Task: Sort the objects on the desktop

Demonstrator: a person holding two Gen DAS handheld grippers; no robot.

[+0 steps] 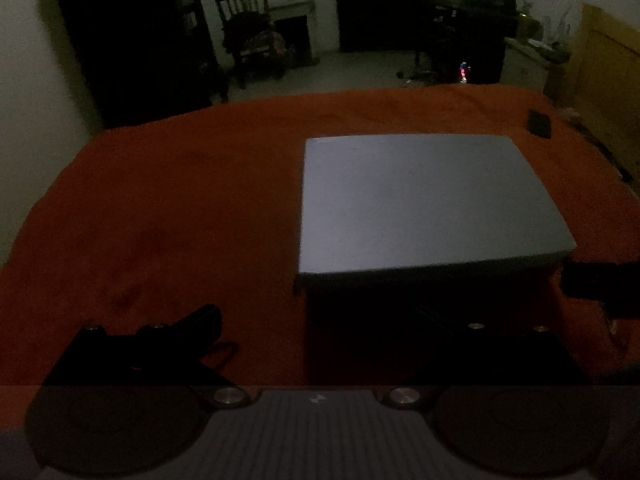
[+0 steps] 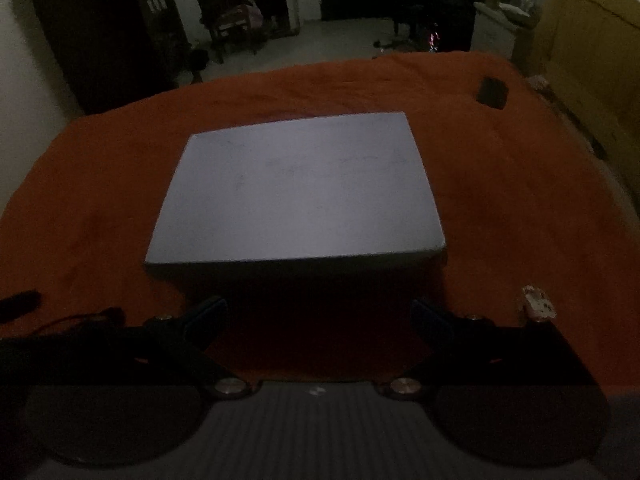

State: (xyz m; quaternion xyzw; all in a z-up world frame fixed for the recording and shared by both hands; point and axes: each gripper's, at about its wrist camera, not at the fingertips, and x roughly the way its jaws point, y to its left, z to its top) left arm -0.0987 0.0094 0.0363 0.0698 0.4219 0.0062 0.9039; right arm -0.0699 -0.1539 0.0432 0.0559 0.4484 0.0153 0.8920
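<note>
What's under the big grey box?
The grey box sits on an orange cloth, which shows all around it. What lies directly beneath or inside the box is hidden, and its lid is closed.

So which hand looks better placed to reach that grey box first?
Probably the right. The grey box sits centred between the right tongs, which are open. From the left tongs the box lies off to the right, and their right finger is lost in shadow.
</note>
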